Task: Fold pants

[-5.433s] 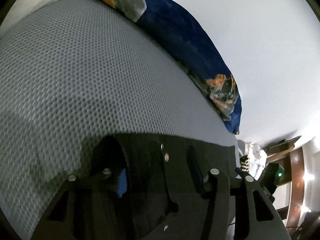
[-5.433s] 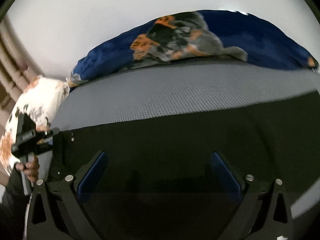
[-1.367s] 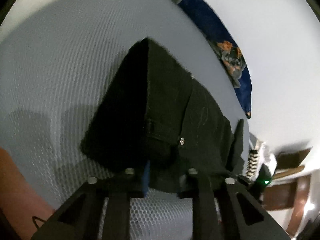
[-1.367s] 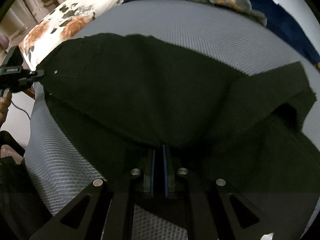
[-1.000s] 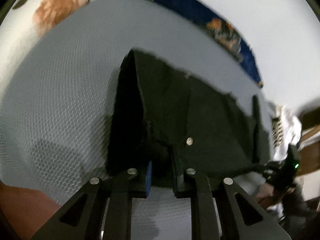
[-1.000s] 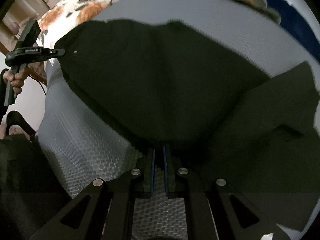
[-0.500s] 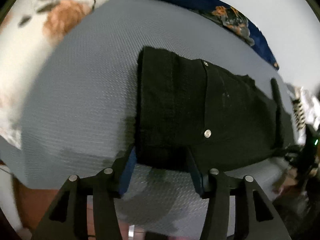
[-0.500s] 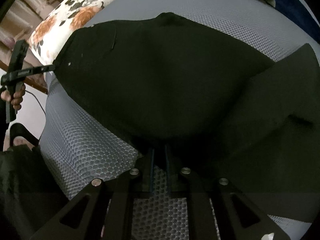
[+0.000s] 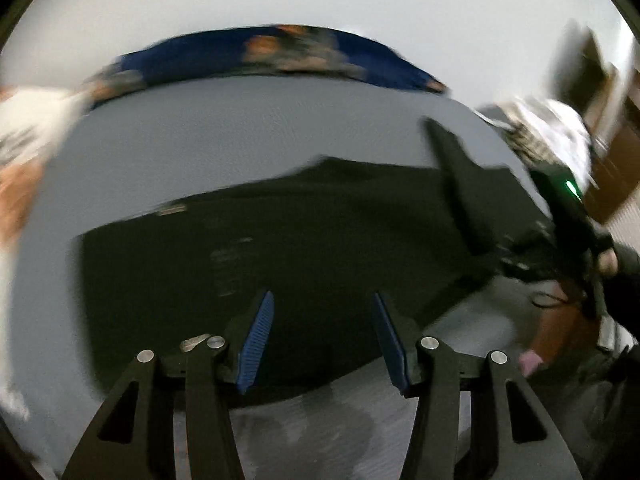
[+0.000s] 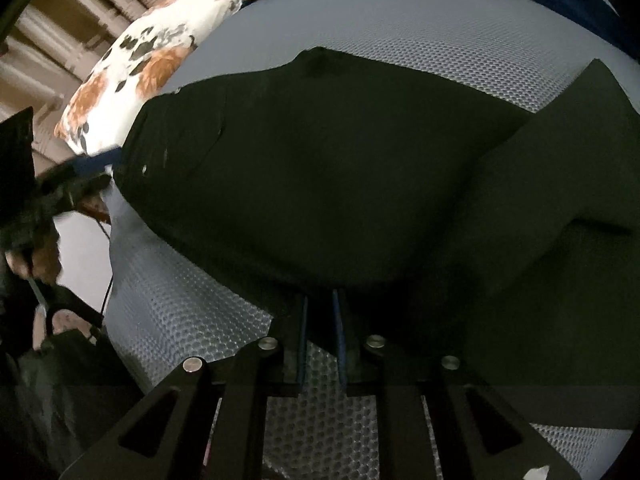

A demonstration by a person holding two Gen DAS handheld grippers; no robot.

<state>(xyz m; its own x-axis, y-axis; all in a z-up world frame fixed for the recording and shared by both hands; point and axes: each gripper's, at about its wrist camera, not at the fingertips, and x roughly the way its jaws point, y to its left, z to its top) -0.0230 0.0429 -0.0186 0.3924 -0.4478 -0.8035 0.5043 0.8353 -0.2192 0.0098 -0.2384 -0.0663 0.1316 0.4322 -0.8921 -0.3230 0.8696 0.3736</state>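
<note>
Left gripper (image 9: 322, 336) had jaws about half open, just opened, gripping nothing; black pants (image 9: 280, 248) lay flat on the grey bed (image 9: 240, 132) ahead of them. Only the right wrist view showed the right gripper (image 10: 320, 332) jaws nearly closed, pinching the pants (image 10: 340, 168) edge, floral pillow (image 10: 132, 72) beyond.

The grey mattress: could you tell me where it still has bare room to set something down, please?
The grey mattress lies bare in a broad strip between the black pants and the blue floral bedding, and in a smaller patch at its near edge, left of the right gripper. The middle and right side are crowded with pants.
</note>
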